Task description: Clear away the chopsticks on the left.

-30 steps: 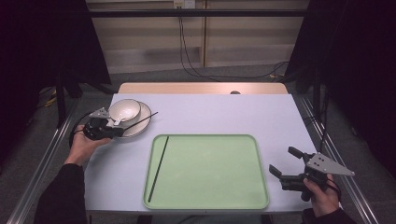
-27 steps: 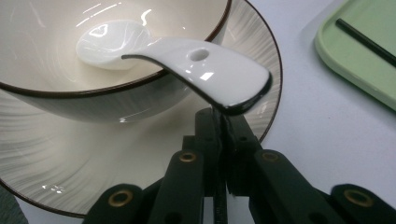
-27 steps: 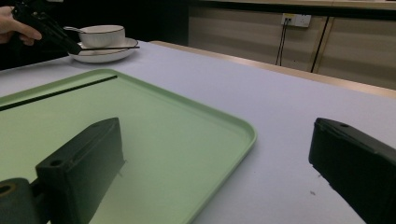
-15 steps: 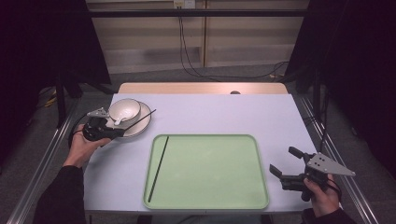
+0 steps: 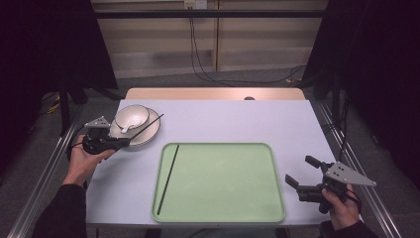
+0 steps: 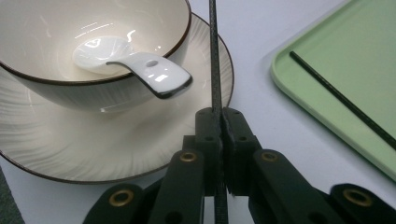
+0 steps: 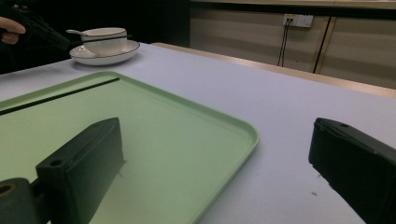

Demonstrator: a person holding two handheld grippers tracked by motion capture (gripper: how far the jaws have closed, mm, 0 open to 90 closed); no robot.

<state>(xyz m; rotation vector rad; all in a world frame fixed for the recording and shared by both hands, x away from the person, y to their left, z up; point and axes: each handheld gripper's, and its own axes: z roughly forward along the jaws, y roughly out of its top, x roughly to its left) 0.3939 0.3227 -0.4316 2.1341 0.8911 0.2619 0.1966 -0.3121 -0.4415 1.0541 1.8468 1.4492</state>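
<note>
Two chopsticks: one chopstick (image 6: pixel 214 56) clamped in the left gripper (image 6: pixel 219 116) beside the bowl (image 6: pixel 88 42). Another chopstick (image 5: pixel 168 178) lies on the green tray (image 5: pixel 223 215). Right gripper (image 5: pixel 303 171) gapes empty, near right.

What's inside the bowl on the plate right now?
A white ceramic spoon lies in the bowl, scoop down inside, handle sticking out over the rim. No food or liquid shows around it. The spot under the scoop is covered, as is the plate beneath the bowl.

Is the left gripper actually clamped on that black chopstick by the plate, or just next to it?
Touching. In the left gripper view, the left gripper has both jaws pressed shut against the chopstick, no gap either side.
</note>
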